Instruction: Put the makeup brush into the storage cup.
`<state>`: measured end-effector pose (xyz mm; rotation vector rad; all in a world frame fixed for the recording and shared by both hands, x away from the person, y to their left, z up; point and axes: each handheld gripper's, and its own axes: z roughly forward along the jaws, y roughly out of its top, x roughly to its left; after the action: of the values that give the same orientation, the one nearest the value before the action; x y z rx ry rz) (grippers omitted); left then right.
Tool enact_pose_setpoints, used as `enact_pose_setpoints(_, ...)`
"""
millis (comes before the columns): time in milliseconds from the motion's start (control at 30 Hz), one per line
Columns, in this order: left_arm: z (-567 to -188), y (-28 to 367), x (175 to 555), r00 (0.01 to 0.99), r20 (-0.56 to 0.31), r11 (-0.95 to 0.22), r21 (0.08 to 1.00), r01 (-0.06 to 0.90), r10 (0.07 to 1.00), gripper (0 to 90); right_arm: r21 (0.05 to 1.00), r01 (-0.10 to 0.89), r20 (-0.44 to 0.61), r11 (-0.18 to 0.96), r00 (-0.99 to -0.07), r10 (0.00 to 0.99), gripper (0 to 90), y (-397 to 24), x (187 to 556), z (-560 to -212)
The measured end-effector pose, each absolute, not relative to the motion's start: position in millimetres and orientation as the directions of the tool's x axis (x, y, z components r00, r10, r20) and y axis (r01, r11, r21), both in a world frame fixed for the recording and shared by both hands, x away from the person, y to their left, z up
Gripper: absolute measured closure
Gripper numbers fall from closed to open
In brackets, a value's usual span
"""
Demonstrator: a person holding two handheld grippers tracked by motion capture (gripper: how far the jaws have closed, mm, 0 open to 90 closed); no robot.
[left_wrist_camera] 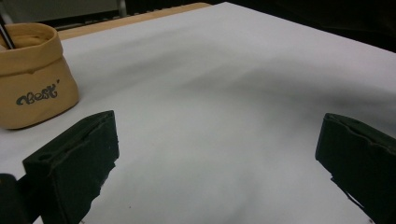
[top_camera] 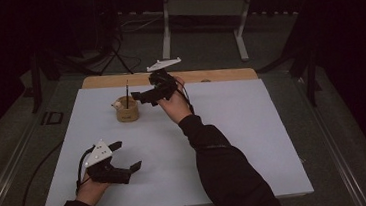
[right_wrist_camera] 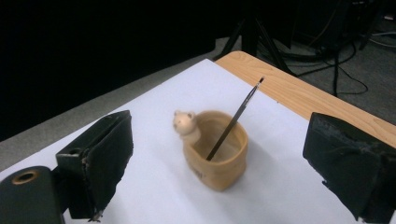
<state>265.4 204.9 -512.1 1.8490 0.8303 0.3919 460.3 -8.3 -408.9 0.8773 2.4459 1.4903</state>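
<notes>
On the left, the left tool (top_camera: 125,157) hovers low over the white tabletop (top_camera: 254,142) near its front edge, jaws spread with nothing between them. Further back, a tan pen holder (top_camera: 127,110) with a small bear figure on its rim stands upright, a thin black brush (top_camera: 127,94) leaning inside. Just beside it to the right, the right tool (top_camera: 138,97) points at the holder, jaws spread wide and holding nothing.

I see one obstacle on the white table sheet (top_camera: 235,143): a small tan pot with a bear figure (top_camera: 127,110) at far left, a thin dark brush (top_camera: 127,94) sticking up from it. Near, centre and right lie bare, passable.
</notes>
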Motion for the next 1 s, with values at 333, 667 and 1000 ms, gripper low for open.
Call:
enact_pose_setpoints(333, -510.0, 199.9, 264.1, 0.711, -0.101, -0.235, 0.903, 0.358, 0.695, 0.0, 0.863, 0.386, 0.155, 0.326, -0.817, 0.556, 8.6, -49.3, 434.2, -403.8)
enact_pose_setpoints(667, -507.5, 198.1, 261.7, 0.721, -0.082, -0.24, 0.912, 0.333, 0.688, 0.0, 0.857, 0.395, 0.163, 0.331, -0.818, 0.552, 8.6, -89.9, 404.1, -408.9)
enact_pose_setpoints(1000, -507.4, 196.1, 261.5, 0.723, -0.091, -0.24, 0.909, 0.341, 0.685, 0.0, 0.859, 0.405, 0.183, 0.312, -0.813, 0.553, 8.6, -129.8, 376.0, -417.4)
